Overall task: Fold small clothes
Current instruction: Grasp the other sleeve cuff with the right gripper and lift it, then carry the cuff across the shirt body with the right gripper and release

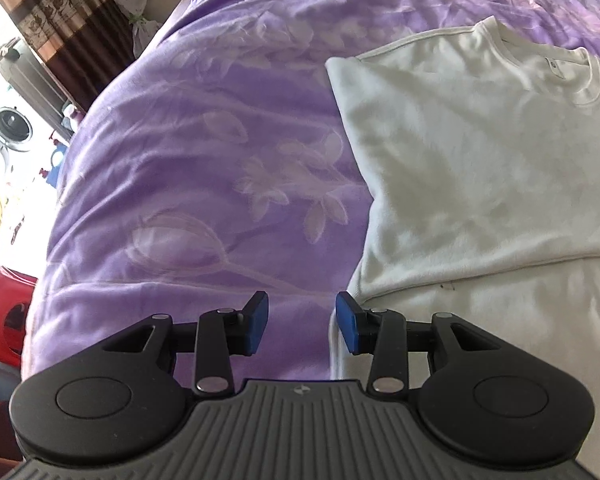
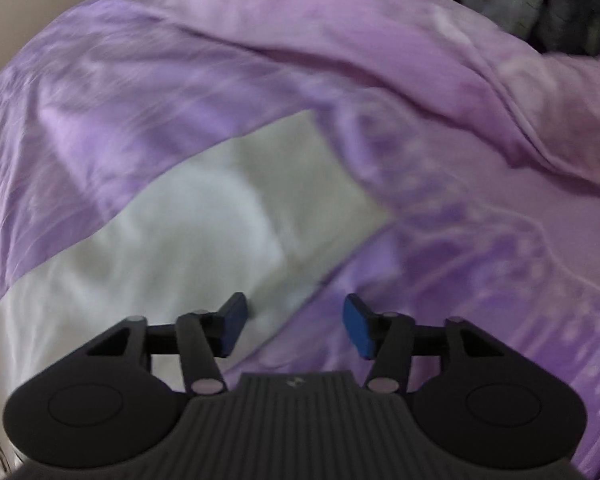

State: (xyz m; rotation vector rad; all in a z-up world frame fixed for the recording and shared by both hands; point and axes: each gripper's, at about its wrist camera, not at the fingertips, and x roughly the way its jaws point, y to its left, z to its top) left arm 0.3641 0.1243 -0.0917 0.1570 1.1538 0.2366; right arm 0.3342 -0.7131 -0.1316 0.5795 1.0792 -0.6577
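Left gripper (image 1: 302, 322) gaping, empty | right gripper (image 2: 295, 326) gaping, empty | white shirt (image 1: 480, 168) soft, light, floppy | pinch near hem corners

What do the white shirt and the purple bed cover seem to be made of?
The white shirt looks like soft matte knit, perhaps cotton: it has a ribbed collar and gentle creases. The purple bed cover looks like plush or brushed fabric with a slight sheen; pale flowers show in its surface, though whether woven or printed I cannot tell.
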